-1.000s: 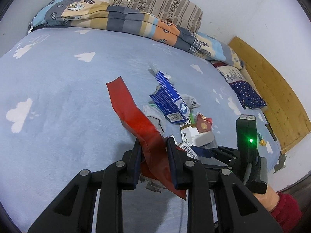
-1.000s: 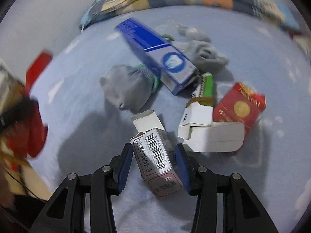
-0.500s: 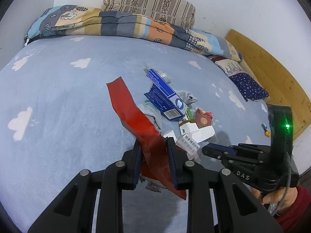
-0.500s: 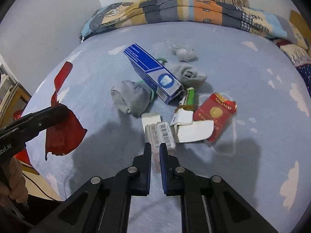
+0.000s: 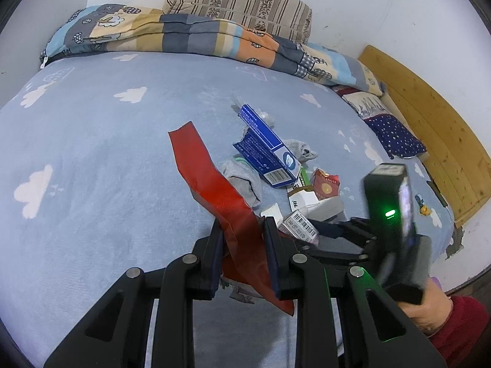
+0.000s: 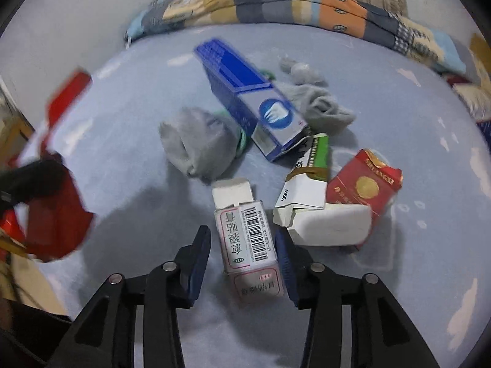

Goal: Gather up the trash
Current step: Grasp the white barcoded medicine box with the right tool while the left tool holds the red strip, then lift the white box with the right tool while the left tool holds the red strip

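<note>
My left gripper [image 5: 242,239] is shut on a red plastic bag [image 5: 211,184] and holds it above the blue bed sheet [image 5: 92,153]. My right gripper [image 6: 244,245] is open, its fingers on either side of a small white barcode box [image 6: 248,239] lying on the sheet. Behind it lie a blue toothpaste box [image 6: 254,101], a red cigarette pack [image 6: 365,184], a white and green carton [image 6: 307,190] and grey socks [image 6: 199,144]. The same pile shows in the left wrist view, with the toothpaste box [image 5: 270,153] and barcode box [image 5: 300,224].
Folded quilts and a striped pillow [image 5: 239,3] lie along the wall at the bed's head. A wooden board [image 5: 435,135] runs along the right side of the bed. A second grey sock [image 6: 322,107] lies behind the toothpaste box.
My right gripper has opened from shut and come forward so its fingers straddle the barcode box. My left gripper still holds the red bag, barely moved.
</note>
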A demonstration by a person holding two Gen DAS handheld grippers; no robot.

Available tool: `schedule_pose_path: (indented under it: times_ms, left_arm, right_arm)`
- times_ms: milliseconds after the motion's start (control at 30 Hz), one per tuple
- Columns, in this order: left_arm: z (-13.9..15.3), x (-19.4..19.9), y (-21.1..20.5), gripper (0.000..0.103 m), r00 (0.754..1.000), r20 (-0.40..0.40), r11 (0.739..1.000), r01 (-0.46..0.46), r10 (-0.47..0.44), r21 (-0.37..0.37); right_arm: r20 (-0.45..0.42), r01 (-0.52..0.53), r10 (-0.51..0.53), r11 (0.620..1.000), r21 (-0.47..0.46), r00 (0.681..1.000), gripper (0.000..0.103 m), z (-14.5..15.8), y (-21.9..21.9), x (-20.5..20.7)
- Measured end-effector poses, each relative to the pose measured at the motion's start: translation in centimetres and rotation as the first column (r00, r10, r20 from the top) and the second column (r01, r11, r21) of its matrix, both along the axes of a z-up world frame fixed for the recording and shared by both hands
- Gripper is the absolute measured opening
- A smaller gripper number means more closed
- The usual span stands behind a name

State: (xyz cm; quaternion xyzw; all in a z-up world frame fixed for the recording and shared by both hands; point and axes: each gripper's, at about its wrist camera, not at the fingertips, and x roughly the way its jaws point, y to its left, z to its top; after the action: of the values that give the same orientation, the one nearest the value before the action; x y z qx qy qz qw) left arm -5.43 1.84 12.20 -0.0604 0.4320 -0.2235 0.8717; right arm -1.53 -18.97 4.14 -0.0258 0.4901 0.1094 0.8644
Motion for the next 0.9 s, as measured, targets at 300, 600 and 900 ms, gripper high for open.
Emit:
schedule_pose_path:
  times_ms: [300,600,900]
  left_arm:
    - [0.3,-0.1,-0.5,0.024,1.0,0.005,1.0,0.005,-0.005,-0.004]
    - [0.4,-1.4,-2.3,0.024,0.997,0.036,0.997,0.066,-0.068,0.033]
    - [0.8,-2.2,-4.3,0.024,0.991,0.067,0.992,0.11,-0.114,0.061]
  right_arm:
    - [0.015,0.0,0.001,0.999,-0.043,1.0,0.041,0.1,-0.1,-0.9]
    - [0.125,0.133,-0.14,0.989,0.062,0.982,0.041,7.0,-3.4,-5.4]
    - [0.216,0.203,-0.229,0.97,0.135,0.949,0.042,10.5,-4.4,-9.9]
